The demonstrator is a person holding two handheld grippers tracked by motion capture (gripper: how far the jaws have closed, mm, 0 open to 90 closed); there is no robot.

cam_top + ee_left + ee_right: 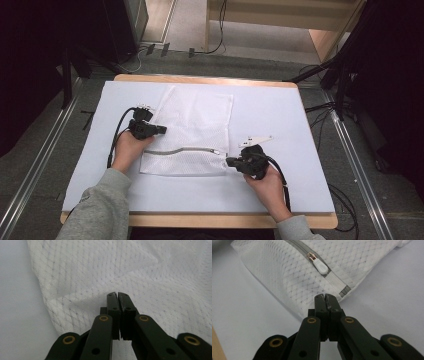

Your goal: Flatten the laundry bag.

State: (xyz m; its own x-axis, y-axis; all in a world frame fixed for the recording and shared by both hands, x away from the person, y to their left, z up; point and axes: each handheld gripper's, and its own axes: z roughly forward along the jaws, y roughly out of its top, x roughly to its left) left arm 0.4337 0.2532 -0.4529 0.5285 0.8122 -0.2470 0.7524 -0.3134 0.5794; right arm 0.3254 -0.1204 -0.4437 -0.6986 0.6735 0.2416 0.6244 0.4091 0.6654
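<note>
Nearest the bench's front edge, the right claw (325, 298) is pinched shut on the mesh bag's (192, 130) corner just below the zipper pull (321, 266), the left claw (117, 295) closed on its left-hand mesh, so pulling apart could slip thin fabric free.

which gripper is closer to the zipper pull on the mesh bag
Right. The right gripper sits beside the zipper pull at the mesh bag corner; the left gripper is at its far edge.
</note>
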